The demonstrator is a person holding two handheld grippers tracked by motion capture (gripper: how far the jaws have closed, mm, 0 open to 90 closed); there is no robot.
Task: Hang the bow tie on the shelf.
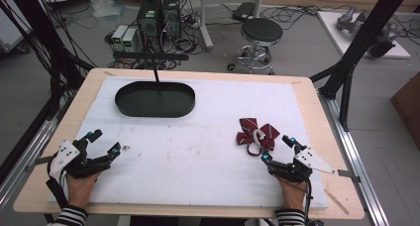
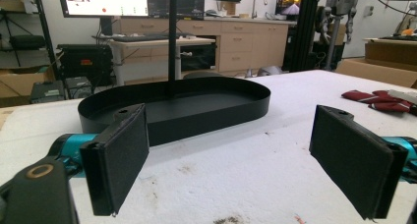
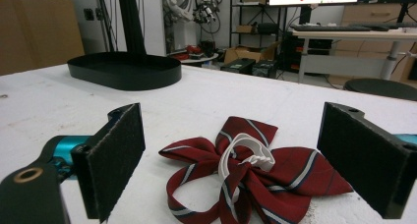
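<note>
A dark red striped bow tie (image 1: 255,133) with a white strap lies on the white foam board (image 1: 198,151) at the right. My right gripper (image 1: 278,148) rests just in front of it, open, and the bow tie (image 3: 246,177) lies ahead between the spread jaws, untouched. A black oval tray (image 1: 155,99) stands at the back left of the board. My left gripper (image 1: 105,141) rests at the front left, open and empty. In the left gripper view the oval tray (image 2: 177,106) stands ahead, with the bow tie (image 2: 381,100) far to the right.
A thin black post (image 1: 155,70) rises from behind the tray, with a bar across its top. The foam board lies on a wooden table (image 1: 317,107). Black frame struts (image 1: 364,37) stand at the table's right back corner. A stool (image 1: 260,32) and computers stand on the floor beyond.
</note>
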